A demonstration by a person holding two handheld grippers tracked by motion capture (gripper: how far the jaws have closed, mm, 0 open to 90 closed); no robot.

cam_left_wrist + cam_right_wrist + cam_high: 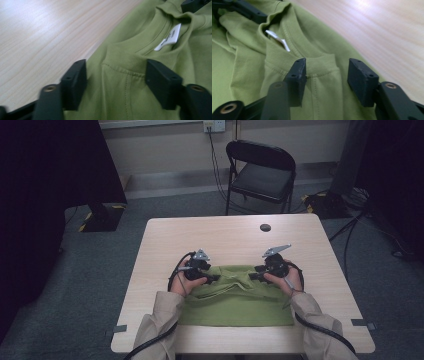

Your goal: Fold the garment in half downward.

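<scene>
Lying flat on the counter (150,250), the green shirt (235,305) has its collar at the far edge; left gripper (207,278) and right gripper (256,272) straddle its shoulder seams, jaws part-open, pads not yet pinching cloth.

One green T-shirt (235,302) with one white neck label (168,37) lies on one wooden table (160,250), alongside two handheld grippers, left (212,278) and right (254,272), and one black folding chair (261,172).
</scene>
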